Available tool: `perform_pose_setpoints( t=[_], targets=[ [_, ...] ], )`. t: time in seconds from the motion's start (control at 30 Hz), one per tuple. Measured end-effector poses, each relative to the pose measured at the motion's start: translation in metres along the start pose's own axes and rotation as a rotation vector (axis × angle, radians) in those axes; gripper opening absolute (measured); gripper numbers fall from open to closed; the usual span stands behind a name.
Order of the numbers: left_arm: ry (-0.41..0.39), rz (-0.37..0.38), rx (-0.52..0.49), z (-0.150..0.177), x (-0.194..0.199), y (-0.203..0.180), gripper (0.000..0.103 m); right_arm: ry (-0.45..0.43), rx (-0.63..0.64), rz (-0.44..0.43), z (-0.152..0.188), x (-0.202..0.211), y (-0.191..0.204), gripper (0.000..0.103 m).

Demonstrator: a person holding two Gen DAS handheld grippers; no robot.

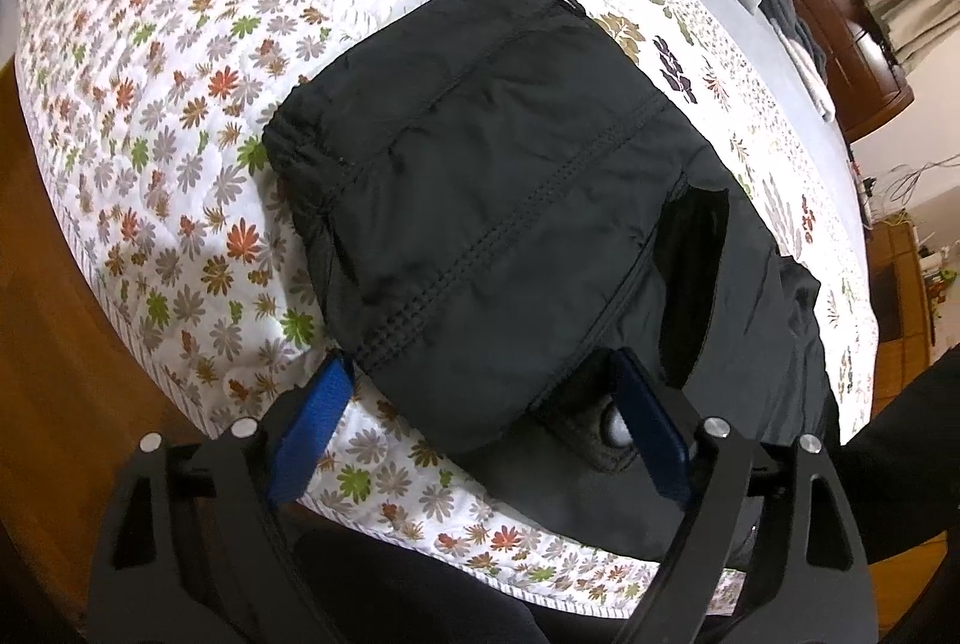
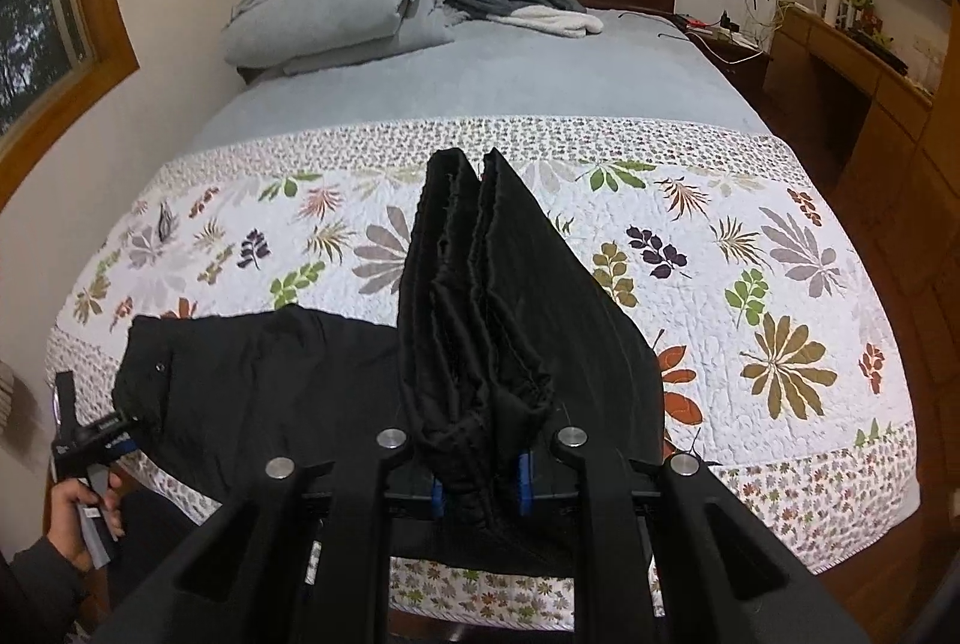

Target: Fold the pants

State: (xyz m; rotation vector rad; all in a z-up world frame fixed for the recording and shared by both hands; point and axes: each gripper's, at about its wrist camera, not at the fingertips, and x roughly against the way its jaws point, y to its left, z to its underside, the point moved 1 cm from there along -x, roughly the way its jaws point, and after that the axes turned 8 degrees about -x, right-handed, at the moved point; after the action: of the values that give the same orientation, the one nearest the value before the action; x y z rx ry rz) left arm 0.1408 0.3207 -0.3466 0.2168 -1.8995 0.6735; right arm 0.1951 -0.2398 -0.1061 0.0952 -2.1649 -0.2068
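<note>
A bedroom with a wooden headboard and windows holds a bed (image 2: 750,200) covered by a white leaf-print quilt, with grey pillows (image 2: 336,2) stacked at its head. The black pants (image 1: 510,200) lie along the foot edge of the bed, toward its near-left corner in the right wrist view, partly folded into a thick pad. The right tool (image 2: 480,482) is clamped on a bunched end of the pants, which stands up in limp pleats. The left tool (image 1: 480,434) stands with its jaws wide apart, straddling the near edge of the folded pad without pressing it.

The fabric looks soft, light and quilted: it will sag and slip layer over layer, so a hold should pinch all layers together at a hem or stitched seam, close to a corner.
</note>
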Motion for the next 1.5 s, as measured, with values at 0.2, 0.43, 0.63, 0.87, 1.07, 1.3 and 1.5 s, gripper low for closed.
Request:
perform_pose_setpoints(
  t=[0.2,0.43,0.63,0.87,1.07,1.3,1.5],
  targets=[
    [0.009,0.027,0.009,0.0,0.0,0.004,0.085,0.037,0.053,0.045,0.007,-0.015,0.02,0.016],
    [0.018,0.055,0.024,0.0,-0.001,0.007,0.085,0.087,0.094,0.08,0.015,-0.04,0.042,0.016],
    [0.022,0.075,0.033,0.001,-0.002,0.01,0.085,0.132,0.131,0.105,0.032,-0.062,0.062,0.016],
    [0.022,0.092,0.042,0.0,-0.001,0.013,0.085,0.186,0.204,0.143,0.06,-0.088,0.086,0.016],
    [0.021,0.1,0.047,0.0,0.001,0.018,0.085,0.236,0.248,0.165,0.082,-0.111,0.103,0.016],
    [0.018,0.107,0.055,0.001,0.003,0.024,0.085,0.28,0.301,0.191,0.104,-0.133,0.119,0.016],
    [0.02,0.112,0.06,0.001,0.004,0.027,0.085,0.314,0.33,0.218,0.118,-0.15,0.124,0.017]
  ],
)
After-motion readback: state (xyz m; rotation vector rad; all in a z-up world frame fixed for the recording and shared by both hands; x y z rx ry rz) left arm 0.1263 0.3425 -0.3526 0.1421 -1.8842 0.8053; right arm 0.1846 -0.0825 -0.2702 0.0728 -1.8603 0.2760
